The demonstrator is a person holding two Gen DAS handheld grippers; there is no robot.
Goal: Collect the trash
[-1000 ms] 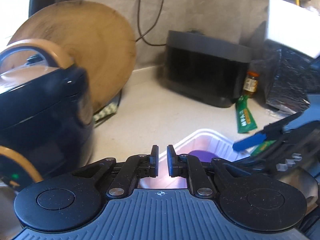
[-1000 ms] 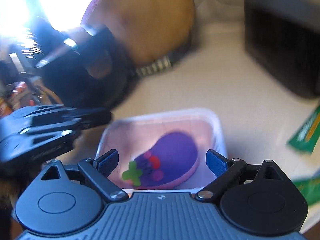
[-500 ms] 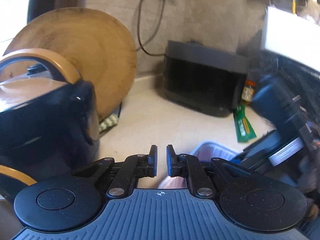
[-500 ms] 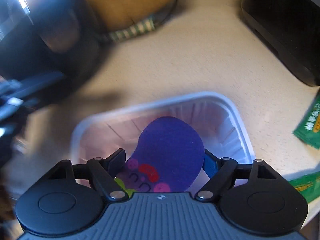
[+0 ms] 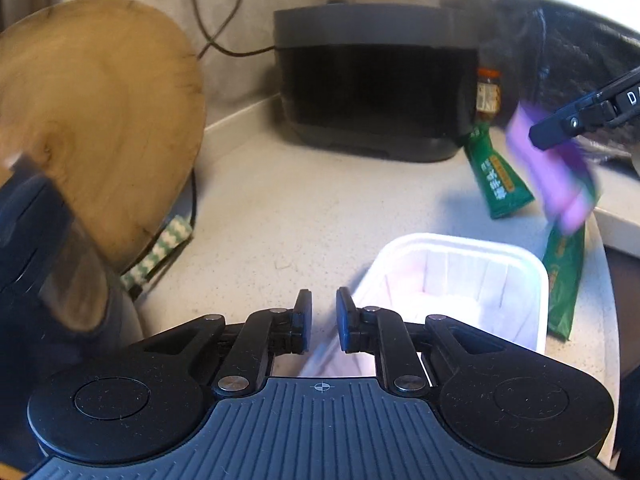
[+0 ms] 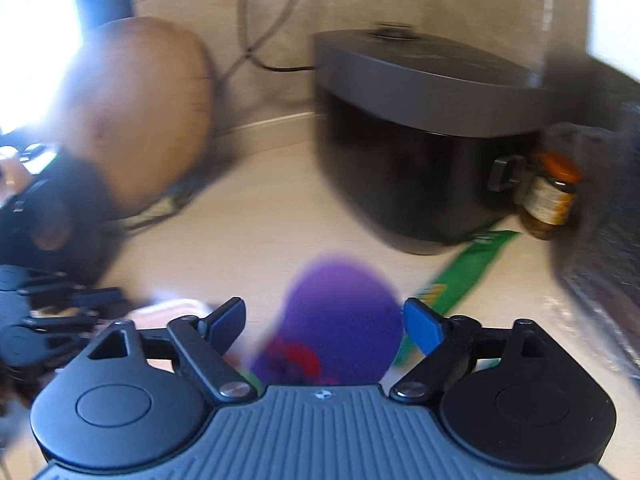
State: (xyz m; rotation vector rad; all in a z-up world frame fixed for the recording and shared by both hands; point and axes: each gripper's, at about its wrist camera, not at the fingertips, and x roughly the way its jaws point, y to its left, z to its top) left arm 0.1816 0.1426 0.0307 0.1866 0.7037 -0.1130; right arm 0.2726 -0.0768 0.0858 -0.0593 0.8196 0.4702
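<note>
My right gripper (image 6: 324, 311) carries a purple eggplant-shaped packet (image 6: 340, 320) above the counter. Its jaws stand wide and are opening. The right pad lies against the packet, while the left side is blurred. In the left wrist view the packet (image 5: 556, 176) hangs below a right finger (image 5: 560, 128), near the black trash bag (image 5: 580, 60). The white plastic tray (image 5: 532, 280) sits on the counter with nothing in it. My left gripper (image 5: 323, 308) is at the tray's near-left corner. Its jaws are opening a narrow gap and no pad visibly presses on anything. Two green wrappers (image 5: 496, 176) (image 5: 564, 280) lie beside the tray.
A black appliance (image 5: 380, 92) stands at the back wall with a small jar (image 5: 488, 92) beside it. A round wooden board (image 5: 92, 120) leans at the left behind a dark pot (image 5: 32, 260). A cable hangs down the wall.
The right gripper closed around the purple packet in the tray and lifted it out toward the right. The left gripper shifted, and its gap grew slightly.
</note>
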